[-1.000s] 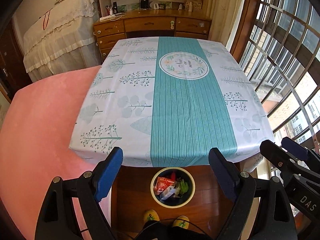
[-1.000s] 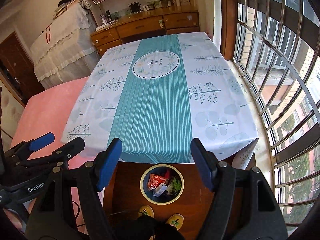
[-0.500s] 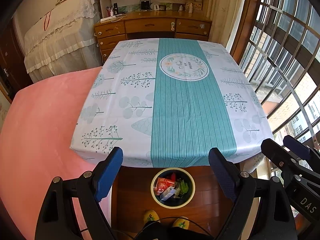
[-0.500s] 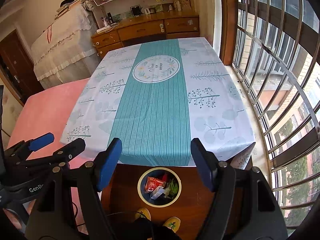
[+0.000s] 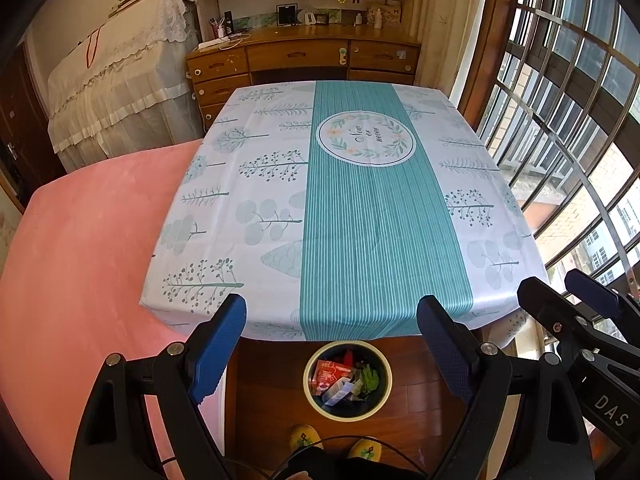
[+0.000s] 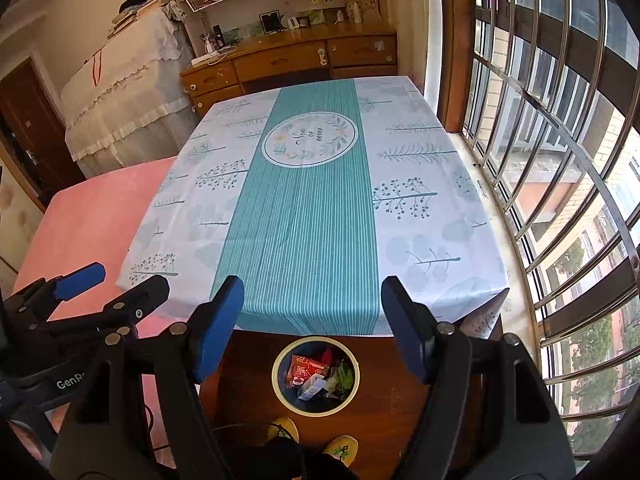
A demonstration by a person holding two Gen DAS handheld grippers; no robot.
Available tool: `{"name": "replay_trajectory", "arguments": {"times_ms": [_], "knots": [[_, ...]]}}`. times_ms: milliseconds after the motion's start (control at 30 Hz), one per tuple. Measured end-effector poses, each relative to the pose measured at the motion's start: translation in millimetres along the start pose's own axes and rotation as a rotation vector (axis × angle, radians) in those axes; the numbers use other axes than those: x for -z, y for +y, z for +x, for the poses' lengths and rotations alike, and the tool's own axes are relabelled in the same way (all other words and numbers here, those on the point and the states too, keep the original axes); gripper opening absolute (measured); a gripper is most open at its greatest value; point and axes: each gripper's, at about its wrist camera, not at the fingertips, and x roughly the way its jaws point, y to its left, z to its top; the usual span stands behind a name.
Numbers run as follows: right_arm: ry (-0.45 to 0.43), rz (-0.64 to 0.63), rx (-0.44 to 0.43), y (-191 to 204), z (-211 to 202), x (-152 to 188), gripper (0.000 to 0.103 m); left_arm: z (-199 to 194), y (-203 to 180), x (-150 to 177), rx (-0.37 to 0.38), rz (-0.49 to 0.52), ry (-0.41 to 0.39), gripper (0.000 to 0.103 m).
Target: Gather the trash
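Round trash bin (image 5: 347, 380) stands upright on the wood floor (image 5: 264, 400) just off the near table edge, mouth facing up, no long axis; red wrapper (image 5: 330, 374), white and green scraps inside. Left gripper (image 5: 332, 340) jaws spread wide, holding nothing, above the bin and tablecloth (image 5: 344, 216) edge. Right gripper (image 6: 312, 312) likewise wide apart and empty, touching nothing, beside the left.

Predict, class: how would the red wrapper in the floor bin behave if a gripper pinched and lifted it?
The red wrapper looks thin and creased, so probably floppy and light. Its glossy face may slip. Lying loosely among other scraps in the bin, it might drag some along.
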Motion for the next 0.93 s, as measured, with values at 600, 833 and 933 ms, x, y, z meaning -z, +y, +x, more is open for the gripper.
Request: {"name": "replay_trajectory", "arguments": {"times_ms": [600,833,933], "knots": [[0.006,0.003,0.001,-0.4,-1.4,-1.5,0.069,8.6,2.2,-9.7,0.014,0.016,0.018,0.089],[0.007,0.004,0.001,-0.2,-1.5,-1.8,0.068,10.7,2.9,-9.6,0.02,0.015,0.015,0.088],[0.006,0.003,0.001,-0.2,-1.4,-2.0,0.069,14.8,2.0,-8.0,0.018,0.013,0.016,0.087]]}}
